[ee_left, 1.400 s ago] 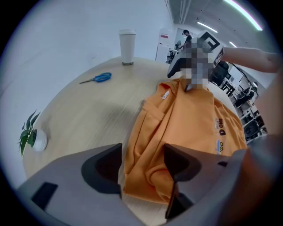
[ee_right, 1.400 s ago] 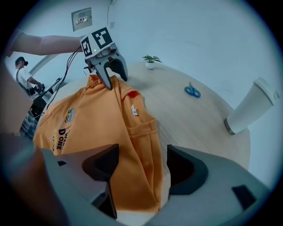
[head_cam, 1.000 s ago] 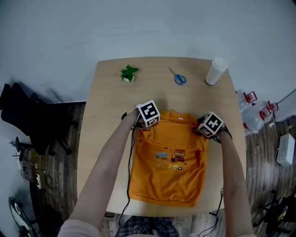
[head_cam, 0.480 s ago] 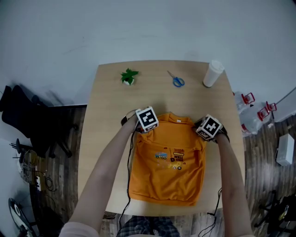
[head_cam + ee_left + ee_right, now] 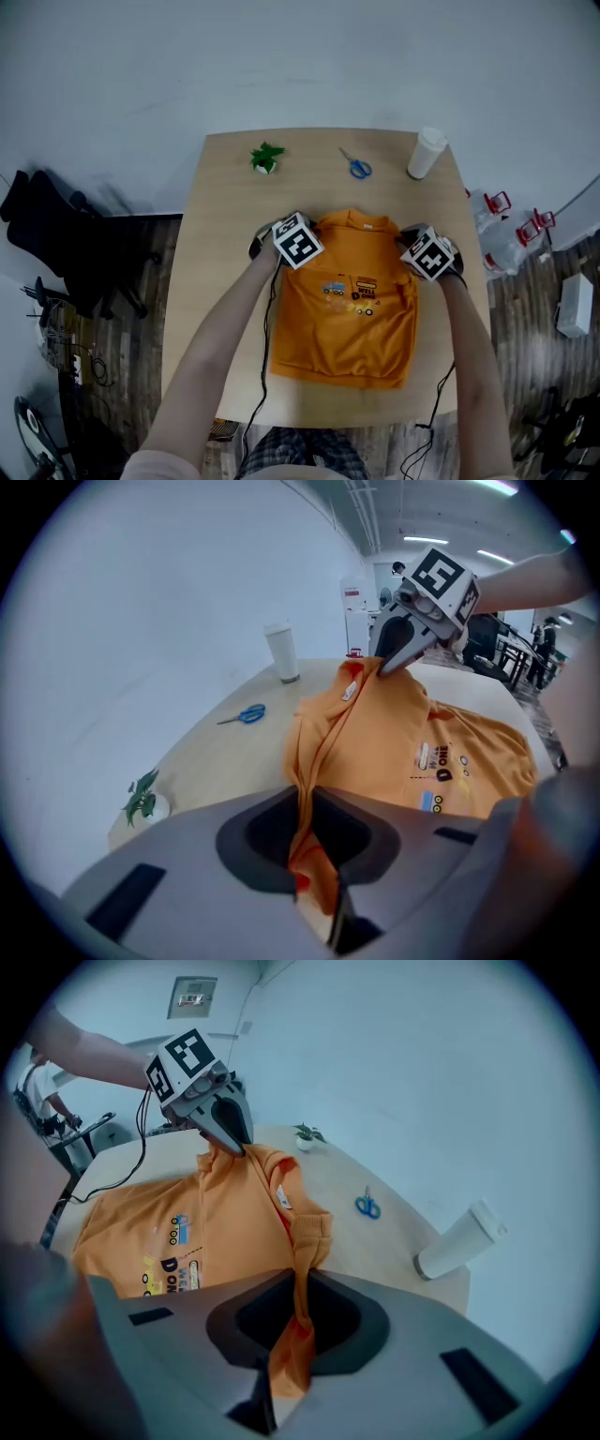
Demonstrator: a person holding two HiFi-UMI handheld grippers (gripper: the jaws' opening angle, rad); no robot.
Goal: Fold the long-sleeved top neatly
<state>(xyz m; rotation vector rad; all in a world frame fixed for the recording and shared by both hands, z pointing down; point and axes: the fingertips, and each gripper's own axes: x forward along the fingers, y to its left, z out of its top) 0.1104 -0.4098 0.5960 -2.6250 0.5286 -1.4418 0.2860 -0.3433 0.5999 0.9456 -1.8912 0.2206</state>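
Observation:
The orange long-sleeved top (image 5: 352,300) with a small truck print lies on the wooden table (image 5: 225,225), its collar end lifted off the surface. My left gripper (image 5: 292,251) is shut on the top's left shoulder; the cloth (image 5: 309,789) runs between its jaws. My right gripper (image 5: 419,262) is shut on the right shoulder, where a sleeve cuff (image 5: 309,1227) bunches in front of its jaws. Both jaws closed on the cloth within the last second. Each gripper shows in the other's view, pinching the collar edge: the right gripper (image 5: 386,666), the left gripper (image 5: 234,1146).
At the table's far side stand a small green plant (image 5: 265,157), blue scissors (image 5: 357,166) and a white cup (image 5: 425,153). Cables trail from both grippers down over the near edge. A dark chair (image 5: 56,234) sits left of the table, on the floor.
Both grippers have closed on the shoulders and risen, lifting the top's collar end off the table. The lower hem stays on the table.

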